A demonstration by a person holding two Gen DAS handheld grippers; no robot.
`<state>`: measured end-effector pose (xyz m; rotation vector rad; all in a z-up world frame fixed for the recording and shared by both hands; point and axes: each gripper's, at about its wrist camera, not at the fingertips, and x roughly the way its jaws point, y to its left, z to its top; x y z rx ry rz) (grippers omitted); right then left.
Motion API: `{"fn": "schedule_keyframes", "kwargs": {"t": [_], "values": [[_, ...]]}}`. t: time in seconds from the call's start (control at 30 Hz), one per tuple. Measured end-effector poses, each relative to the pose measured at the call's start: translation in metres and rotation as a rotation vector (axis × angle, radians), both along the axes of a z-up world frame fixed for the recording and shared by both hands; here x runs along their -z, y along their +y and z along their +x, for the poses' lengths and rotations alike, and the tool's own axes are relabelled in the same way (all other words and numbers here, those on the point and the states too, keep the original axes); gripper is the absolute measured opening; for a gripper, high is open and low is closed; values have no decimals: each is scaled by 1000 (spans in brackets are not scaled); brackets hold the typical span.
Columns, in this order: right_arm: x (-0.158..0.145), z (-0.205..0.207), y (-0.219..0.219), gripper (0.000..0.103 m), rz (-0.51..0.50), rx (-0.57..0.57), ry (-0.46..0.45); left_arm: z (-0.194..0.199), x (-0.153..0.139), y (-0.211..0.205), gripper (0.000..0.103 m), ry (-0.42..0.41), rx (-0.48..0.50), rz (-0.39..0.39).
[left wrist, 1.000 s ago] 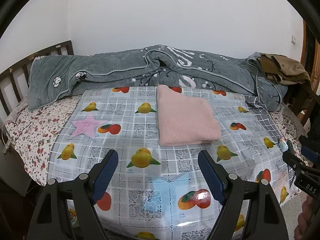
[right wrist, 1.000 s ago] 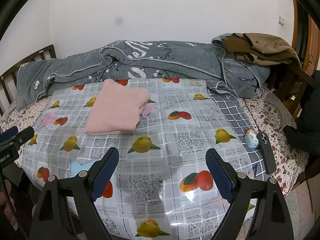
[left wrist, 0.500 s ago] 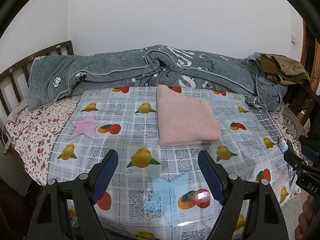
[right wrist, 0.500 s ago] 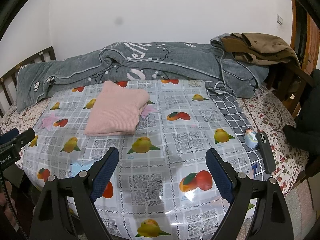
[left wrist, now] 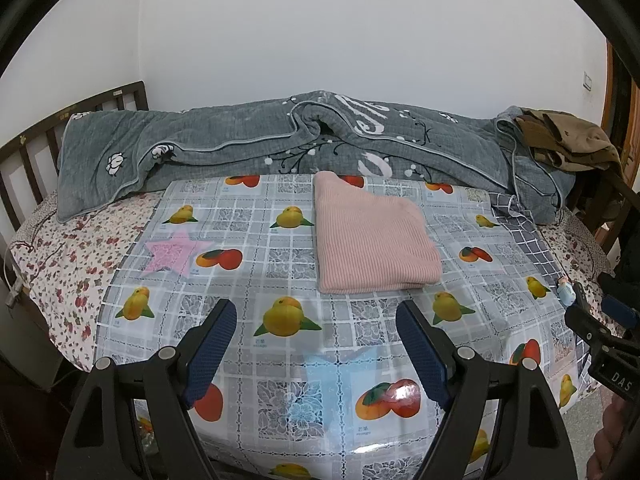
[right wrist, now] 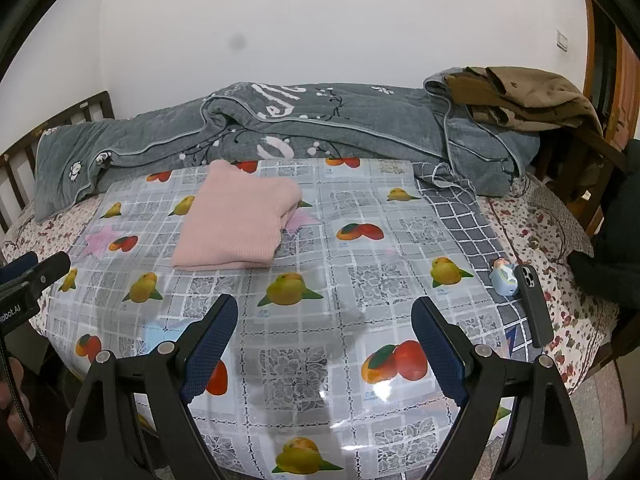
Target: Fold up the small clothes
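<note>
Folded sweater lies on bed's plastic cover; blanket behind it; phone at right edge.

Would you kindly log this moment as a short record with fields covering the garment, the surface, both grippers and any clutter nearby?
garment: pink knit top, folded into a rectangle, lying flat
surface: fruit-print plastic sheet spread over the bed
left gripper: open, empty, short of the garment
right gripper: open, empty, short of the garment
behind garment: grey blanket bunched along the wall
right edge of bed: dark phone beside a small blue figurine
far right: brown clothing heaped on the blanket
</note>
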<state>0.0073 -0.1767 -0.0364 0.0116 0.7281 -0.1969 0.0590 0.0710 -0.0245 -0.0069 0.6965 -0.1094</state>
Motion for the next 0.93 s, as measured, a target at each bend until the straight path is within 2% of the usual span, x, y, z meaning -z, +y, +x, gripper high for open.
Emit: {"fn": "schedule_keyframes", "kwargs": {"t": [0.93], "values": [[-5,2,9,87,3,-8,-18,0,-12,-3,82,-19,2,0]]}}
